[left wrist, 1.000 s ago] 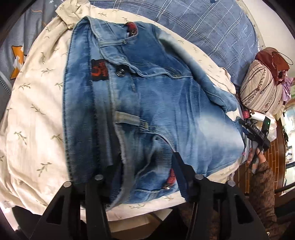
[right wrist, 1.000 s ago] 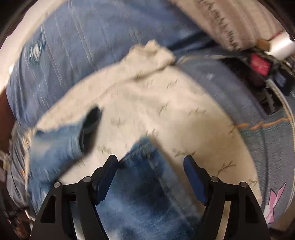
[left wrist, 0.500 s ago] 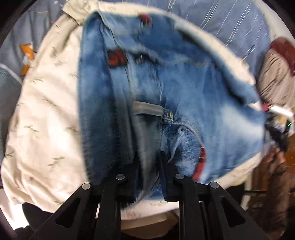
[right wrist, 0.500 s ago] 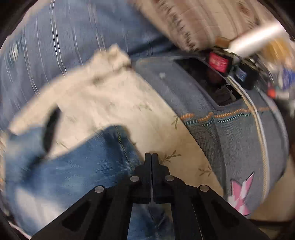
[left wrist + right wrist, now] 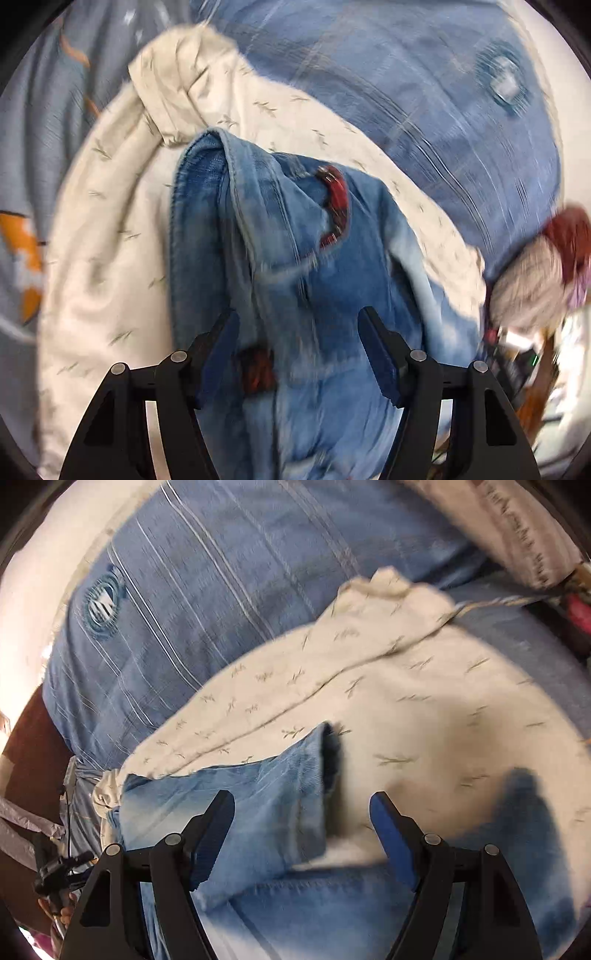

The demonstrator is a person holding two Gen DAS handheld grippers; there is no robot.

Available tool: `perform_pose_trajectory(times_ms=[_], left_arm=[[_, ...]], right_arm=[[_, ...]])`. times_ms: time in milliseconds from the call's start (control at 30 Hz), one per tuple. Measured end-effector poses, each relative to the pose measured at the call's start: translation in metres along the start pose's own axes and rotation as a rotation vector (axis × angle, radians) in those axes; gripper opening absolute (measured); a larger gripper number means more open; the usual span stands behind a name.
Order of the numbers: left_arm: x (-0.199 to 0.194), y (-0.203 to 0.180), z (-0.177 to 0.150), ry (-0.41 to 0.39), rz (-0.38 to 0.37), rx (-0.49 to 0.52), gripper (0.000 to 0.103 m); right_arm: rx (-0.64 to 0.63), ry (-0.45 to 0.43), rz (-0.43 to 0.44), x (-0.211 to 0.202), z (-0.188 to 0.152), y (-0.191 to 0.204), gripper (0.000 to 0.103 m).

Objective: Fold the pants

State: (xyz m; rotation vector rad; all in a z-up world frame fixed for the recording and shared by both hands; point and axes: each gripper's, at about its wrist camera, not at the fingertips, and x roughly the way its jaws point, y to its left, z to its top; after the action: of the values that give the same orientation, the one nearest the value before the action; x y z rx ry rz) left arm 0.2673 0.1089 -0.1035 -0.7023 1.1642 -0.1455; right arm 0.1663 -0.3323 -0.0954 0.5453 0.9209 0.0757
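Left wrist view shows the left tongs (image 5: 297, 347) with their blue pads spread apart and opening further; the denim lies under the gap, and neither pad presses on it. The jeans (image 5: 317, 280) are a faded blue pair, bunched and partly folded, lying on a cream cloth (image 5: 110, 236) printed with small leaf sprigs. A red-lined pocket opening (image 5: 336, 206) shows on the upper layer of the denim, and a dark red patch (image 5: 256, 369) sits near the left pad. The cream cloth is rumpled into a thick fold at its far left corner and rests on a blue striped bedcover (image 5: 424, 110) that fills the far side of the view. At the right edge, blurred, lie a striped beige bundle (image 5: 528, 291) and something dark red just beyond it. A grey cloth with an orange shape (image 5: 26, 251) lies at the left edge.

Right wrist view shows the right tongs (image 5: 303, 823), also apart and opening, with nothing gripped between the pads. A trouser leg (image 5: 258, 797) of the jeans lies below them, its hem open and dark toward the right, on the same cream cloth (image 5: 424, 701). The blue striped bedcover (image 5: 207, 590) lies beyond, with a round embroidered mark on its far left part
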Motion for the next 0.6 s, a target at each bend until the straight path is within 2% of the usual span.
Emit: perform_pose_trajectory(times_ms=[33,67,100,133,233,300,367,433,467,567,600], left_arm=[[0.009,0.002,0.007,0.002,-0.011,-0.026,0.055],[0.017,0.003,0.01,0.011,-0.023,-0.033,0.018],[0.027,-0.004,0.012,0.048,-0.045,-0.008,0.001],[0.032,-0.009,0.014,0.058,-0.047,0.018,0.001],[0.033,-0.031,0.019,-0.019,0.004,0.123,0.001],[0.036,-0.039,0.021,-0.034,0.042,0.149,0.001],[0.044,-0.04,0.023,-0.034,0.094,0.162,0.001],[0.057,-0.037,0.026,-0.015,0.153,0.161,0.001],[0.063,-0.031,0.029,0.003,0.154,0.141,0.001],[0.067,-0.027,0.035,0.032,0.105,0.08,0.001],[0.064,-0.024,0.038,0.04,0.091,0.067,0.001]], right_arm=[[-0.006,0.009,0.024,0.01,0.001,0.001,0.059],[-0.036,0.013,0.032,0.018,0.001,0.006,0.037],[-0.097,0.024,-0.02,0.024,0.003,0.016,0.018],[-0.147,0.018,-0.053,0.023,0.006,0.025,0.018],[-0.243,-0.093,-0.099,0.001,0.033,0.046,0.017],[-0.245,-0.157,-0.135,-0.009,0.06,0.046,0.017],[-0.234,-0.187,-0.215,-0.002,0.088,0.039,0.017],[-0.21,-0.175,-0.282,0.016,0.106,0.027,0.017],[-0.197,-0.147,-0.318,0.034,0.113,0.02,0.017],[-0.197,-0.077,-0.387,0.078,0.117,0.008,0.021],[-0.195,-0.056,-0.415,0.085,0.118,0.004,0.028]])
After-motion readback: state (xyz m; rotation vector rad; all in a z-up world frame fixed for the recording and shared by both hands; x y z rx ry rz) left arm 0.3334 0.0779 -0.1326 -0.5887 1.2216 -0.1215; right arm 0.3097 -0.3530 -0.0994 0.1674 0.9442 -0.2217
